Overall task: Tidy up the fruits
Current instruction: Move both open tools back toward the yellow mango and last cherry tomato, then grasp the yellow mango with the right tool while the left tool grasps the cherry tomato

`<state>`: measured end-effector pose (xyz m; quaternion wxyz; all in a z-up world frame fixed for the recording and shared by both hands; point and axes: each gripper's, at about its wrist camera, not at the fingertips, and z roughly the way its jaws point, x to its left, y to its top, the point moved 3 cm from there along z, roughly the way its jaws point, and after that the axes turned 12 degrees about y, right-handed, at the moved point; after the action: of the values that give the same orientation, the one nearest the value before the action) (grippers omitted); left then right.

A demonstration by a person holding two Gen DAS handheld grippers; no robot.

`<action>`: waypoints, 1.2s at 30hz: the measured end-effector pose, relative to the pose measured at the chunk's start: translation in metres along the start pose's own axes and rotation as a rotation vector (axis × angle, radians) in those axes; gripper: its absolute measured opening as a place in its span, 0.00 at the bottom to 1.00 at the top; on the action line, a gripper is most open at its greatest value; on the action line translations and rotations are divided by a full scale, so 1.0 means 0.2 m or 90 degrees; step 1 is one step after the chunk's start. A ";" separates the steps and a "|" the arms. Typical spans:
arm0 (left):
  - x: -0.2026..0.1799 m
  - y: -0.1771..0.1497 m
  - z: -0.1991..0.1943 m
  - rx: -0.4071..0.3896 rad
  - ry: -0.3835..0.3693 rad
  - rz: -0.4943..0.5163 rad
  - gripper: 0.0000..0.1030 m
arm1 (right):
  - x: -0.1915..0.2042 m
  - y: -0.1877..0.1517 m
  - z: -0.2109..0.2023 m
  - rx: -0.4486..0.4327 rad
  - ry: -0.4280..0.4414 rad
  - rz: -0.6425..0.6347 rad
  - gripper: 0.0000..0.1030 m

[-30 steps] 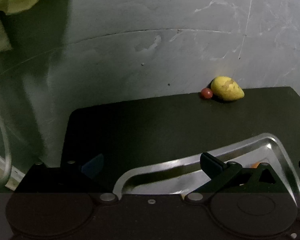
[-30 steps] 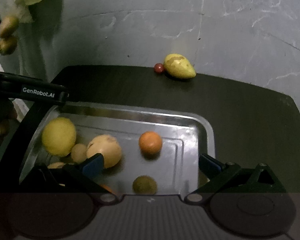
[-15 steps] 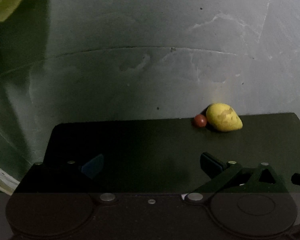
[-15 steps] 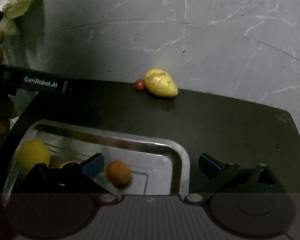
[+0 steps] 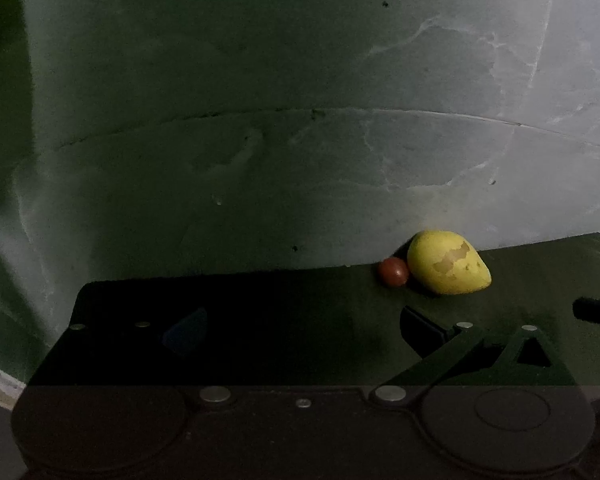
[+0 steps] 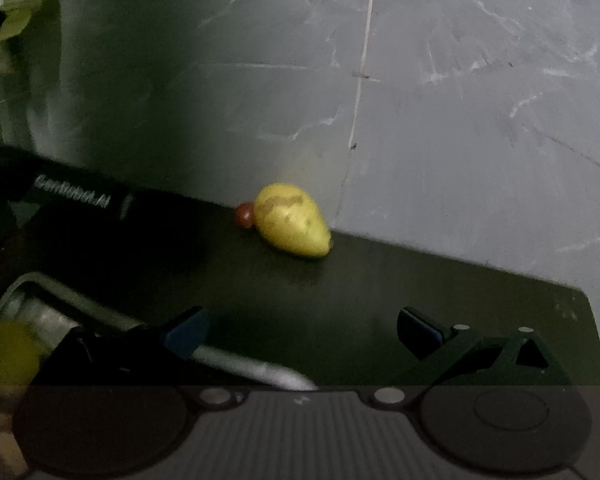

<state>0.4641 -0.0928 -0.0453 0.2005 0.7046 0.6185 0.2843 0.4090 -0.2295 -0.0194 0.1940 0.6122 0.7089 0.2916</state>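
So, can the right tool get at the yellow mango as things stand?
Probably yes. The right tool is open and empty, the yellow mango lies ahead on bare dark table; only the small red fruit touches it.

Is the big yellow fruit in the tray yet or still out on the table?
Out. The large yellow fruit lies on the dark table, beyond the metal tray.

Bare dark table (image 6: 380, 300) lies open toward the yellow fruit (image 6: 294, 226) at twelve o'clock. A small red fruit (image 6: 244, 215) touches its nine o'clock side, and the metal tray (image 6: 68, 308) crowds eight o'clock.
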 end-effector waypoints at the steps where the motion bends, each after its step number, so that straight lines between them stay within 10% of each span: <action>1: 0.00 0.01 0.01 0.001 0.001 0.000 0.99 | -0.01 0.02 0.02 -0.003 0.000 -0.002 1.00; 36: -0.10 0.10 0.19 0.031 -0.033 -0.028 0.99 | -0.07 0.11 0.34 -0.023 0.042 -0.020 0.61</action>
<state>0.5036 -0.1130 -0.0644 0.2051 0.7027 0.6352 0.2465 0.4707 -0.2302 -0.0576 0.1861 0.5876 0.7190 0.3211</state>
